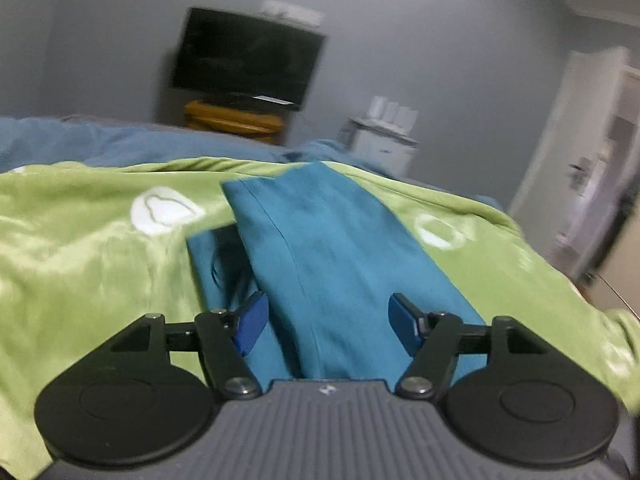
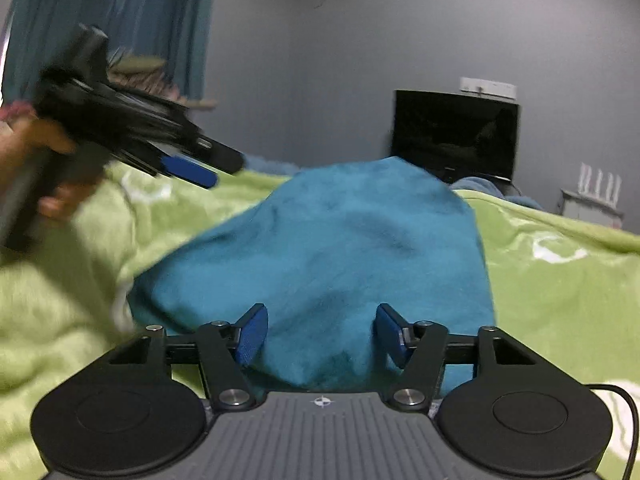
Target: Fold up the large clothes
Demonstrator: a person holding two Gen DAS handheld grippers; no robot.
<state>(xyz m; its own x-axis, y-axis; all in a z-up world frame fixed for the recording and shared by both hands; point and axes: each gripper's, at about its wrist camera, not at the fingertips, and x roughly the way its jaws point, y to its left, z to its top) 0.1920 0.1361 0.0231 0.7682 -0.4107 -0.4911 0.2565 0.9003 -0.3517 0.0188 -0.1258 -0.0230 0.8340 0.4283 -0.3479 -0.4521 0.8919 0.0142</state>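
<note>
Both the left gripper [image 1: 324, 320] and right gripper [image 2: 318, 330] are wide and hold nothing. The blue cloth [image 2: 340, 248] lies folded on the green blanket [image 1: 80, 260]; next, I think, grab an edge again

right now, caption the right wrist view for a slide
Open right gripper over the folded teal garment on a green blanket, left gripper raised alongside.

Each camera sits on a gripper and looks forward, low and close over the bed. Both see the blue cloth [image 1: 320, 248] [image 2: 332, 248], green blanket [image 1: 80, 248] [image 2: 560, 288] and TV [image 1: 248, 56] [image 2: 456, 136]. The right view also sees the left gripper [image 2: 200, 172].
</note>
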